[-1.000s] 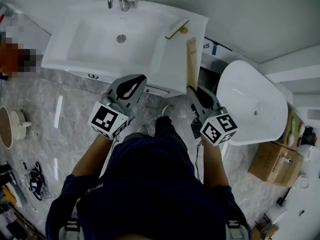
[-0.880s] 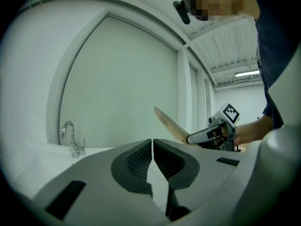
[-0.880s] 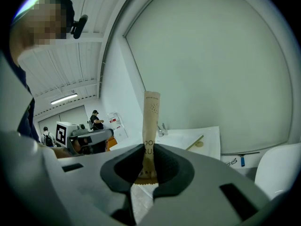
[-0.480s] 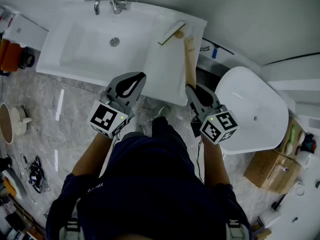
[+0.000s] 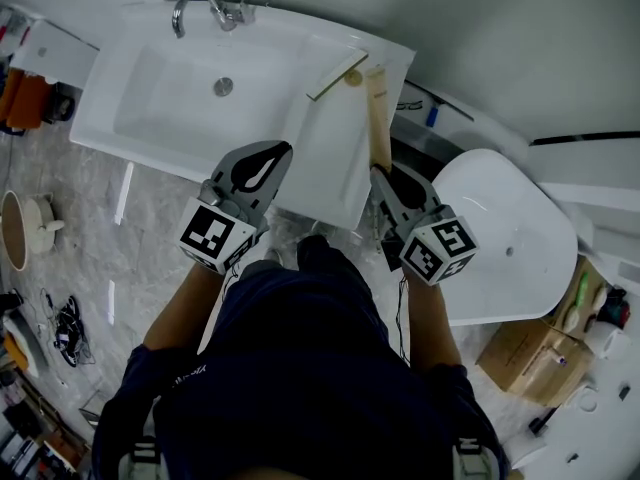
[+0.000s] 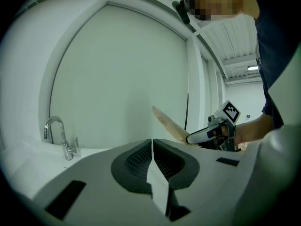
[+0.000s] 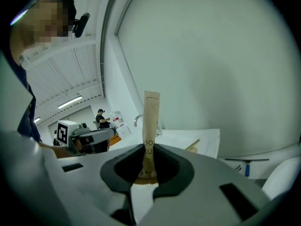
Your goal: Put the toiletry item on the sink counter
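tan paper toiletry packet [image 7: 151, 121]: long, narrow, lower end pinched in the right tool [image 7: 149, 160], the rest jutting ahead along the right edge of the sink surface [image 5: 330, 158]. left tool [image 6: 153, 147]: jaws together, empty, left of the right tool. flat tan stick [image 5: 335, 73]: on the surface, beyond both tools.

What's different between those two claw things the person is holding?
The left gripper is closed on nothing; the right gripper clamps a tan packet. The left gripper faces the sink counter's front, the right gripper its right corner. Both point toward the wall.
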